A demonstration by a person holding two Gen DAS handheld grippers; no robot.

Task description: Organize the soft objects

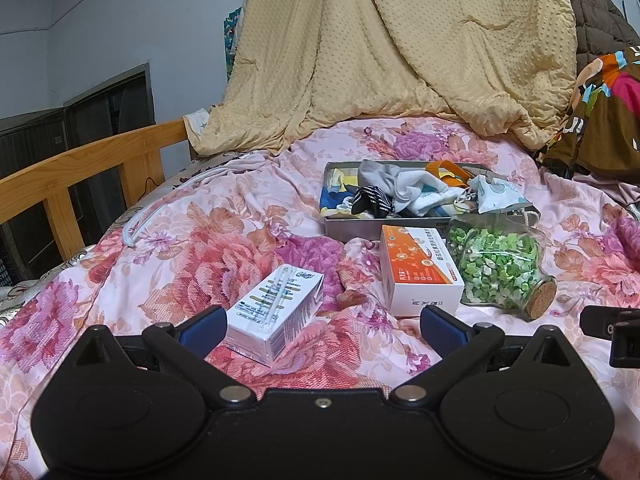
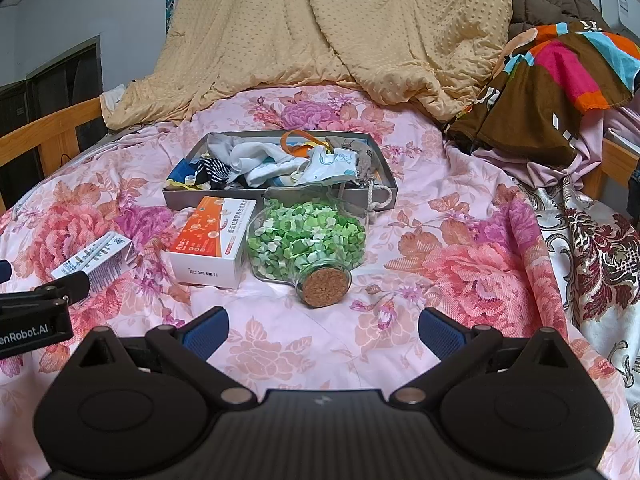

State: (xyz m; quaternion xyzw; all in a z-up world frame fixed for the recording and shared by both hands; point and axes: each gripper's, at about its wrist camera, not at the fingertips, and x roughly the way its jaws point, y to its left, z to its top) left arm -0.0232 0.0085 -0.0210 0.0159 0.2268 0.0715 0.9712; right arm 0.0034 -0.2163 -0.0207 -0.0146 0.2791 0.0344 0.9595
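Left wrist view: left gripper point(image 1: 322, 330) jaws apart at lower centre, white carton point(image 1: 274, 314) between them; right gripper point(image 2: 322, 330) likewise apart; sock-filled tray point(image 2: 384, 168) at centre.

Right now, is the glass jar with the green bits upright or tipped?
Tipped. The glass jar lies on its side on the floral bedspread, with its cork stopper still in and facing the right gripper.
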